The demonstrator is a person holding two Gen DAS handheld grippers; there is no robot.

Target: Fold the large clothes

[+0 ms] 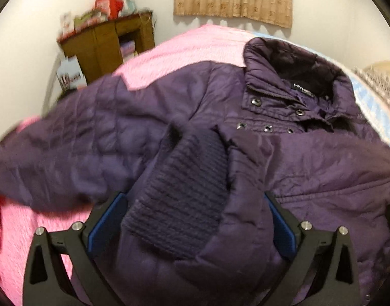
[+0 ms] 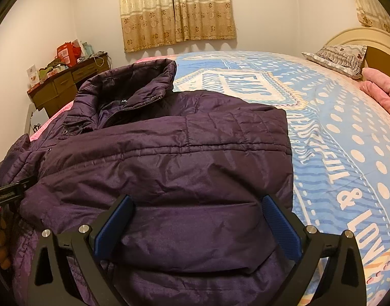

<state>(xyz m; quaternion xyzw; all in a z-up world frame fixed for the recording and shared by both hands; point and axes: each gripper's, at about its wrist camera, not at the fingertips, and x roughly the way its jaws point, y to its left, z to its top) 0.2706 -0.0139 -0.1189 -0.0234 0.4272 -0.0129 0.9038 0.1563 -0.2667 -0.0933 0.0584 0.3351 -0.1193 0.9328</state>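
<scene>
A big purple puffy jacket [image 2: 169,158] lies on the bed [image 2: 335,132], with its collar [image 2: 133,86] pointing to the far wall. The right side looks folded in already, with a neat edge along the blue blanket.

The left gripper [image 1: 192,219] has its jaws spread wide, and the sleeve's knit cuff [image 1: 179,199] sits between its blue pads [image 1: 105,227]. I cannot tell if they pinch it. The right gripper [image 2: 197,227] also has its jaws wide apart, with the jacket's bottom part between them and nothing squeezed.

The step seems to be laying the left sleeve [image 1: 67,153] across the chest. To do it well, put the cuff down flat over the middle, pull the sleeve smooth, and keep the other side from sliding.
</scene>
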